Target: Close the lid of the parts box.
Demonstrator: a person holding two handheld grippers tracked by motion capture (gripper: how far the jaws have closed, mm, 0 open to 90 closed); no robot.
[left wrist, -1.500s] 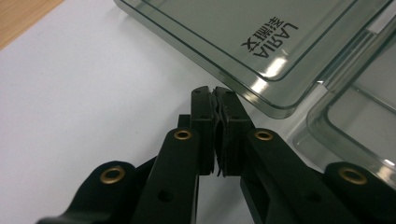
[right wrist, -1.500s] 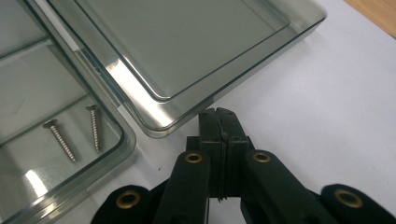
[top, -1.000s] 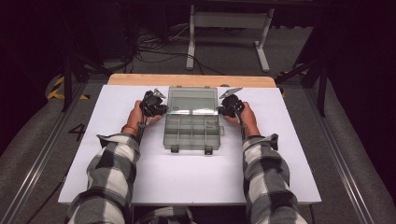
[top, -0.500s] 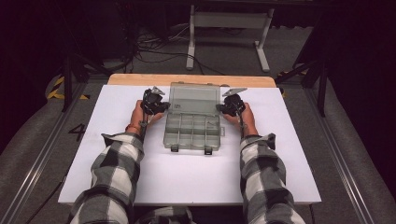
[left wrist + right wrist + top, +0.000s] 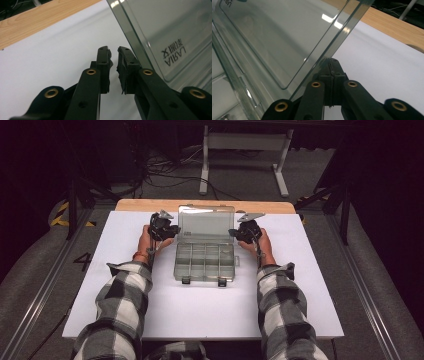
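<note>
Lid point(image 5: 205, 221) stood raised near the bench's point(image 5: 125, 290) far edge, between both claws: right gripper point(image 5: 332, 65) pressed together at its side edge; left gripper point(image 5: 113, 53) slightly apart, just opened, nothing between.

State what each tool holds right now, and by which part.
Neither clearly holds anything. The left tool stands slightly open beside the lid's side edge, nothing between its pads. The right tool is shut against the lid's other edge.

The high view looked forward and down over the table point(image 5: 210, 320). Both gripper views sat close, sharing the lid point(image 5: 172, 30).
</note>
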